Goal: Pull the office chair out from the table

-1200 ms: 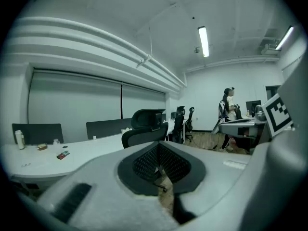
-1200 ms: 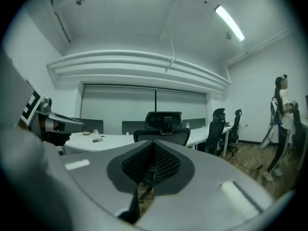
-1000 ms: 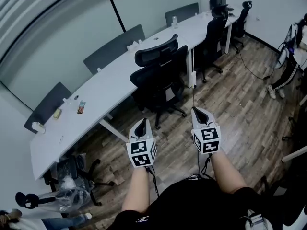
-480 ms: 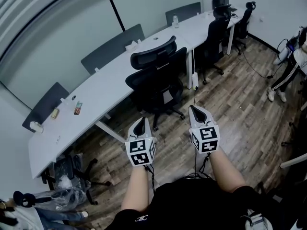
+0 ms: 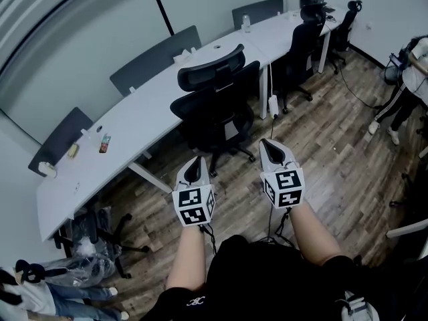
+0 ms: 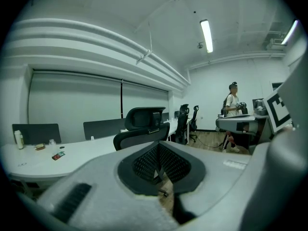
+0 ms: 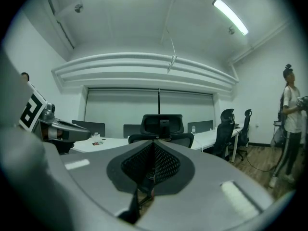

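The black office chair [image 5: 215, 108], with a mesh back and a headrest, stands pushed in at the long white table [image 5: 137, 127]. My two grippers are side by side in front of it, a short way off and touching nothing. The left gripper [image 5: 196, 162] is shut and empty, and points at the chair's left side. The right gripper [image 5: 268, 144] is also shut and empty, near the chair's right side. In the left gripper view the chair [image 6: 143, 125] rises just beyond the closed left gripper [image 6: 158, 159]. The right gripper view shows the chair [image 7: 162, 127] straight ahead of the closed right gripper [image 7: 153, 165].
More black chairs [image 5: 302, 37] stand at the table's far right end. A person [image 5: 403, 89] stands at the right edge. A chair with bags [image 5: 93, 241] sits at lower left. Small items [image 5: 104, 143] and a bottle [image 5: 245, 23] lie on the table. Wooden floor [image 5: 334, 152] stretches right.
Both grippers have come forward toward the chair, which now sits a little closer and further left in the head view. Their jaws stayed shut.
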`<action>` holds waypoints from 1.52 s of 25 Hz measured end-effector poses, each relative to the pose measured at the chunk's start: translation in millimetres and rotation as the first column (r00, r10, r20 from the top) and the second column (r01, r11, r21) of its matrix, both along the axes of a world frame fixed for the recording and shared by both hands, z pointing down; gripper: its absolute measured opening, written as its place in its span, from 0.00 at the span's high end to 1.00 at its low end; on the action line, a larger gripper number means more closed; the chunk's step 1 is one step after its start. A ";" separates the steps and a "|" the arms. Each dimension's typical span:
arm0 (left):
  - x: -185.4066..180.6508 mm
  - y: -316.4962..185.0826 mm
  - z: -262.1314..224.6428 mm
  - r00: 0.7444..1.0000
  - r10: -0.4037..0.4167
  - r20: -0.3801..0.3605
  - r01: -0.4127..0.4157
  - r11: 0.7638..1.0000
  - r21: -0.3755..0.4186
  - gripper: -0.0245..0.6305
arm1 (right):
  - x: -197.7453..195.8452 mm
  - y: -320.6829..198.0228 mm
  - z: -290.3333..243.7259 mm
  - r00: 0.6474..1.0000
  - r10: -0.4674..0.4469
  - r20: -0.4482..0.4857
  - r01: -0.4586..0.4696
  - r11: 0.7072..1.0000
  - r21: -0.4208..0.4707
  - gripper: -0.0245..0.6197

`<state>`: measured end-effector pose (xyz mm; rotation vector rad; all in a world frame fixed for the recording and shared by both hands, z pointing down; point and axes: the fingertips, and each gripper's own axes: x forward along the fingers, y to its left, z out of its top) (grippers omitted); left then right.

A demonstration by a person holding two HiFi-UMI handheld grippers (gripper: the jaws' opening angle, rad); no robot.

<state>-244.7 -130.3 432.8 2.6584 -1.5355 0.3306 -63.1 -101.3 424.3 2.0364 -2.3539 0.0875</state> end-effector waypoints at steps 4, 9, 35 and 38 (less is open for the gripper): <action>0.4 -6.0 3.6 1.000 -0.007 0.008 0.007 1.000 -0.002 0.95 | 0.7 -5.6 5.3 1.000 -0.005 -0.002 0.005 1.000 -0.014 0.95; 4.2 -24.5 8.4 1.000 -0.008 0.006 0.008 1.000 -0.005 0.95 | 7.5 -19.1 12.6 1.000 -0.003 -0.016 0.002 0.999 -0.033 0.95; 35.6 -232.3 26.7 0.994 -0.070 0.082 0.071 0.997 -0.008 0.94 | 81.9 -221.7 28.6 0.996 -0.024 -0.089 0.016 0.995 -0.094 0.95; 39.0 -258.0 22.5 0.992 -0.075 0.097 0.074 0.997 0.012 0.93 | 85.7 -252.3 27.8 0.995 -0.040 -0.094 0.031 0.995 -0.097 0.95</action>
